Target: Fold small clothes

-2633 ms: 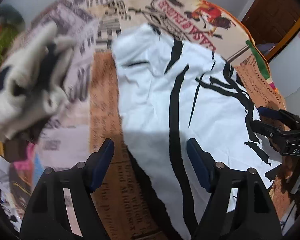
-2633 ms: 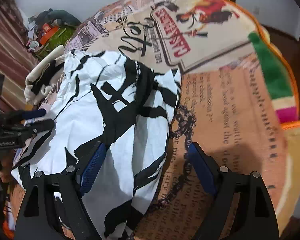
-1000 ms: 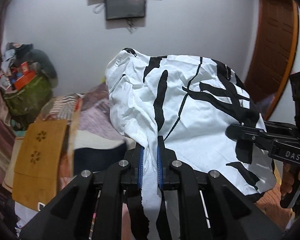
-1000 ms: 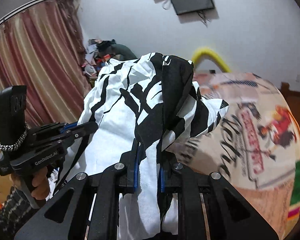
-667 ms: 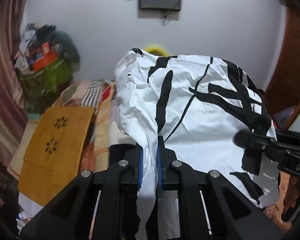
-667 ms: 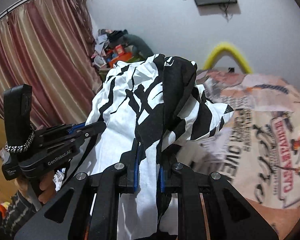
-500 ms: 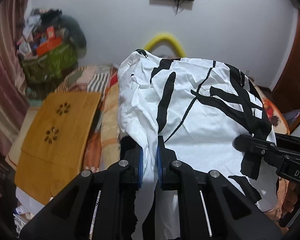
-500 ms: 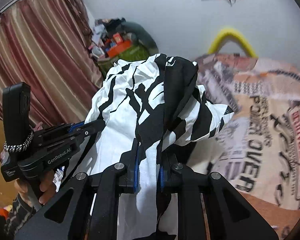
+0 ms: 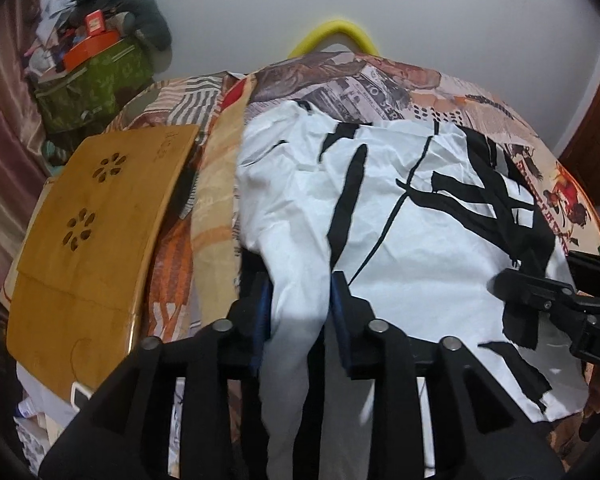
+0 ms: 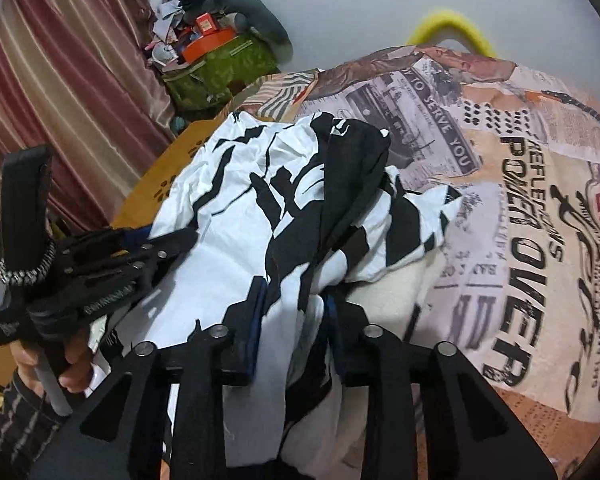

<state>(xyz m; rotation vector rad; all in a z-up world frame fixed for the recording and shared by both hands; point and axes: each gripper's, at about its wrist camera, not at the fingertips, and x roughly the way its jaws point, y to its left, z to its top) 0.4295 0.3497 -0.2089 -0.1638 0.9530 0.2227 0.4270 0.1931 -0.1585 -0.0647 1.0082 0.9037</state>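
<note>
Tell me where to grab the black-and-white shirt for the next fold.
Take the shirt at its far hem corners, reaching over from the near side: the cloth lies spread across the blanket, near edge bunched between the left gripper jaws.

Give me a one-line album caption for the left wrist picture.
White garment with black streaks draped over a printed bedspread, fabric between the parted left gripper fingers.

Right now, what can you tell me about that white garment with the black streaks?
The white garment with black streaks looks like thin, creased cotton, white with jagged black brush-like stripes. It is spread over the newspaper-print bedspread, one end bunched. Fabric runs between the parted fingers of the left gripper and the right gripper.
</note>
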